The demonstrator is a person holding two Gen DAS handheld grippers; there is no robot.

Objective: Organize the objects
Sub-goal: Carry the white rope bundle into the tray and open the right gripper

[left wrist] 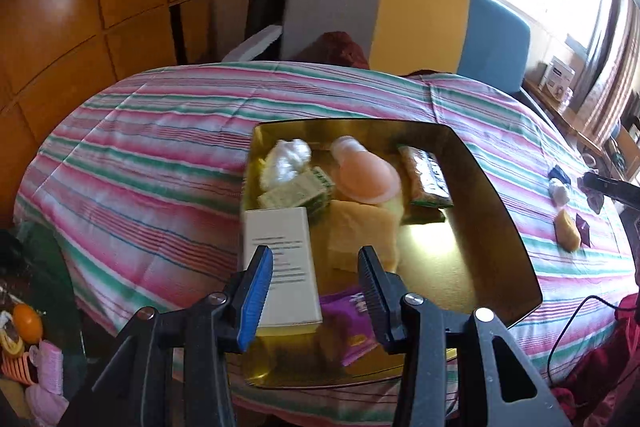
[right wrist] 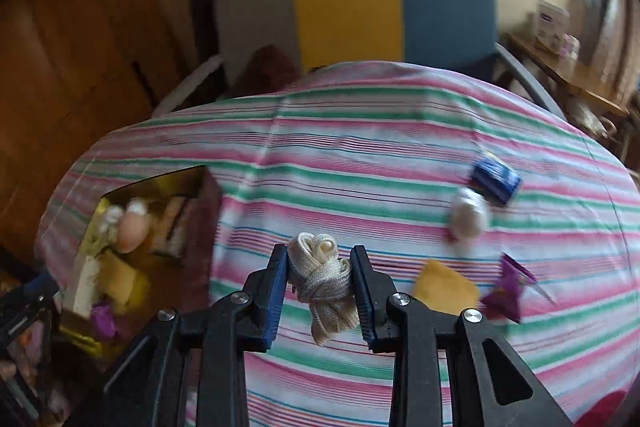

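A gold box [left wrist: 496, 211] sits on the striped cloth and holds a white carton [left wrist: 282, 267], a yellow sponge [left wrist: 360, 231], a peach bottle [left wrist: 366, 175], a snack bar [left wrist: 426, 179], a green packet [left wrist: 298, 193], white plastic [left wrist: 286, 157] and a purple wrapper [left wrist: 352, 323]. My left gripper [left wrist: 316, 279] is open and empty above the box's near end. My right gripper [right wrist: 320, 275] is shut on a knotted cream strap [right wrist: 326, 281], held above the cloth. The gold box [right wrist: 160, 183] also shows at the left of the right wrist view.
On the cloth lie a yellow sponge [right wrist: 444, 289], a purple wrapper [right wrist: 506, 293], a white bundle [right wrist: 468, 217] and a blue packet [right wrist: 496, 179]. A grey, yellow and blue chair [left wrist: 400, 15] stands behind the table. A wooden cabinet [left wrist: 80, 7] is at the left.
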